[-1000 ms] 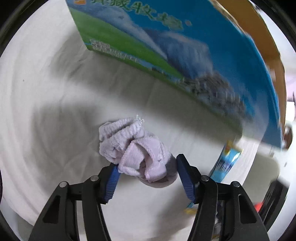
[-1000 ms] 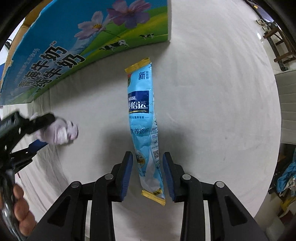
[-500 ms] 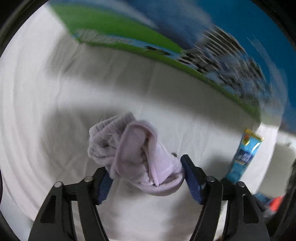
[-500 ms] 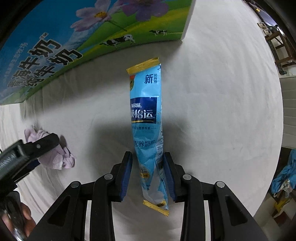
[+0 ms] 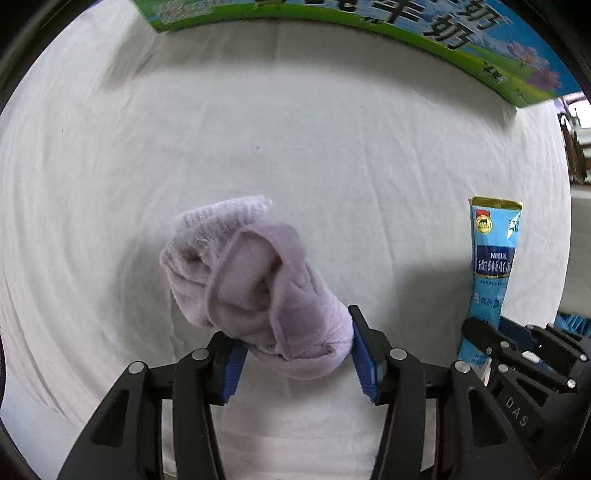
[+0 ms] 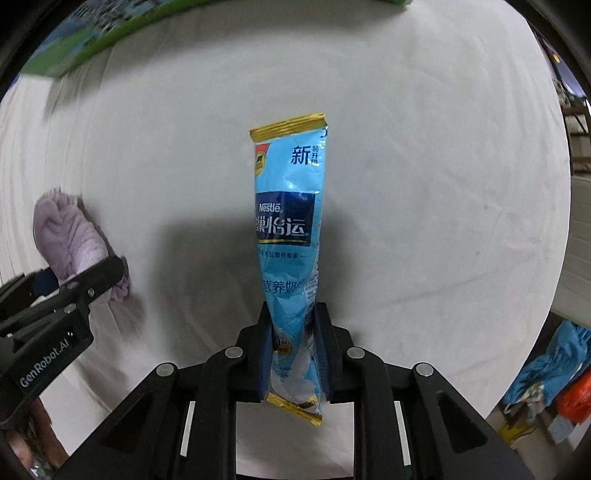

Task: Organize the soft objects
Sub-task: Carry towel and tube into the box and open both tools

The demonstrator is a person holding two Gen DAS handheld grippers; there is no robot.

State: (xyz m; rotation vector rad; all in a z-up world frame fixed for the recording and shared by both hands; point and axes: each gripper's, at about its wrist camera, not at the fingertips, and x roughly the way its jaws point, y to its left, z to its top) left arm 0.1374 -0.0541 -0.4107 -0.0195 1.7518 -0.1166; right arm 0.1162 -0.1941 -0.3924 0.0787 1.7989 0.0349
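Both loads have come up off the desk (image 5: 332, 155) since a second ago, and the box (image 5: 461, 40) slid toward the top edge. Left view: left hand-held gripper (image 5: 295, 350) clamps the lilac sock (image 5: 255, 280), blue pads fairly wide around it. Right view: right hand-held gripper (image 6: 293, 350) pinches the sachet (image 6: 288, 236) narrowly near its bottom end, the rest sticking forward.

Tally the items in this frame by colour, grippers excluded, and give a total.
Lilac: 1, the rolled sock held in the left gripper.
Light blue: 1, the Nestle sachet held in the right gripper.
Blue and green: 1, the milk carton.
Total: 3.
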